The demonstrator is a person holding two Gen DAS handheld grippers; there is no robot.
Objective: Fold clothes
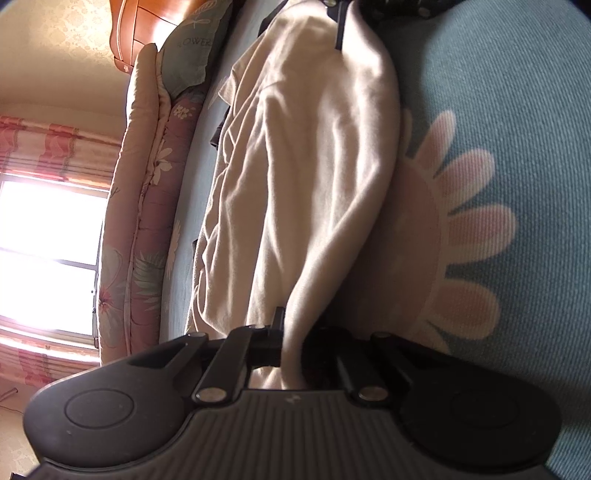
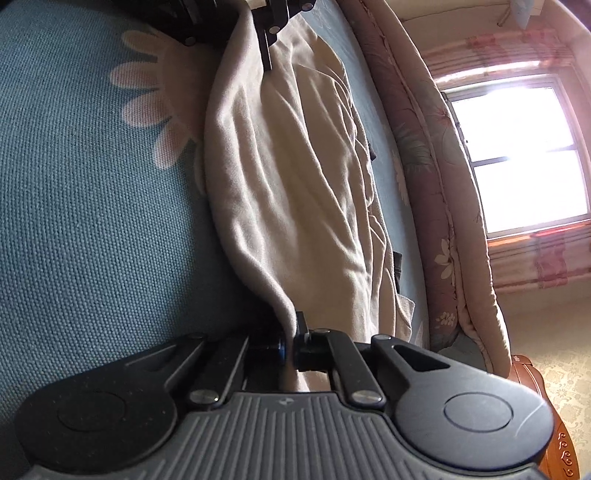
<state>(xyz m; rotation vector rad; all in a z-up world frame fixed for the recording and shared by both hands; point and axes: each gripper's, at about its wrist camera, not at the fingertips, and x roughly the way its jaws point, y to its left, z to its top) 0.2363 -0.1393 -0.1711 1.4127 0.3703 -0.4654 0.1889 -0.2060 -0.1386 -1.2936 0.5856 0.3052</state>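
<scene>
The cream, soft-knit garment (image 1: 314, 177) lay stretched lengthwise across the teal woven bedspread (image 1: 517, 92), which carried a printed pink daisy (image 1: 469, 229). One long edge of the garment was lifted clear of the bedspread and ran taut between the two grippers; the remainder rested in wrinkles on the bed.

Left gripper (image 1: 286, 332): jaws were closed on one end of the raised cream edge. The fabric passed between the black fingers and hung down behind them in the left wrist view. In the right wrist view the same gripper (image 2: 267, 48) appeared at the far end of the garment (image 2: 295, 166), clamped on the cloth.

Right gripper (image 2: 290, 332): jaws were drawn narrow, with the opposite end of the cream edge pinched between the pads. In the left wrist view it (image 1: 340, 33) showed at the top, with a black finger pressed against the fabric.

Beyond the garment, a rolled floral quilt in pink and mauve (image 1: 147, 206) lay along the far side of the bed. A grey-green printed pillow (image 1: 192, 44) sat against the wooden headboard (image 1: 140, 26). A bright window (image 2: 524, 155) with pink striped curtains (image 2: 546, 254) was behind the quilt (image 2: 436, 166)
</scene>
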